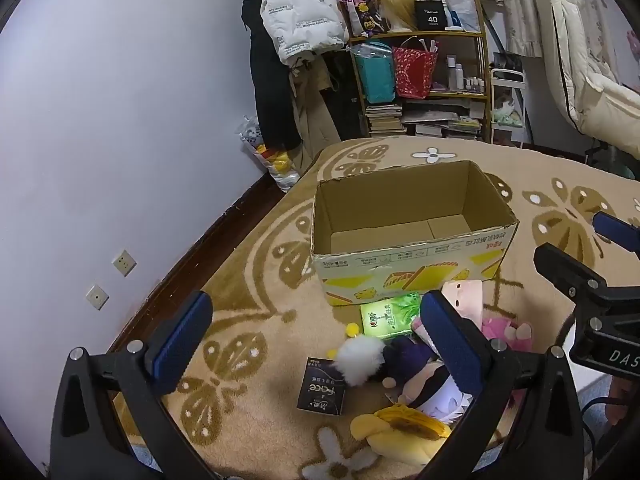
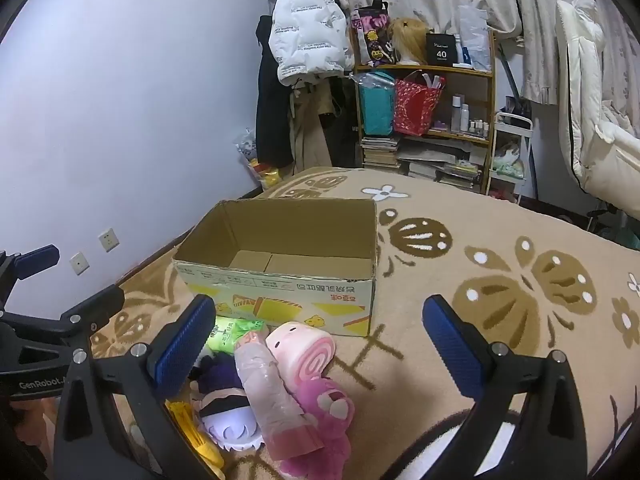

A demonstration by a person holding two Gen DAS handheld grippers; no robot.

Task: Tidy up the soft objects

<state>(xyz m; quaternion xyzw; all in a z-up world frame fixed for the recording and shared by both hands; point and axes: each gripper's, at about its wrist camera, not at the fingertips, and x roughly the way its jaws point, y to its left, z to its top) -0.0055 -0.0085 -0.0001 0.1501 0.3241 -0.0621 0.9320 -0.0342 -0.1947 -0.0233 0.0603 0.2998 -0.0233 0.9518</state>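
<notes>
Both tools — left tool (image 1: pixel 314 330), right tool (image 2: pixel 320 338) — gape wide, empty, above plush toys (image 2: pixel 320 404) heaped on the carpet before the empty cardboard box (image 2: pixel 280 276); grip one toy's middle — squeeze gently.

Tan carpet (image 2: pixel 460 360) with brown butterfly pattern, open cardboard box (image 2: pixel 280 280) standing on it, soft toys heaped just in front: pink swirl plush (image 2: pixel 304 350), magenta plush (image 2: pixel 320 432), green tissue pack (image 1: pixel 386 316), dark packet (image 1: pixel 322 390), yellow plush (image 1: pixel 396 436)
</notes>
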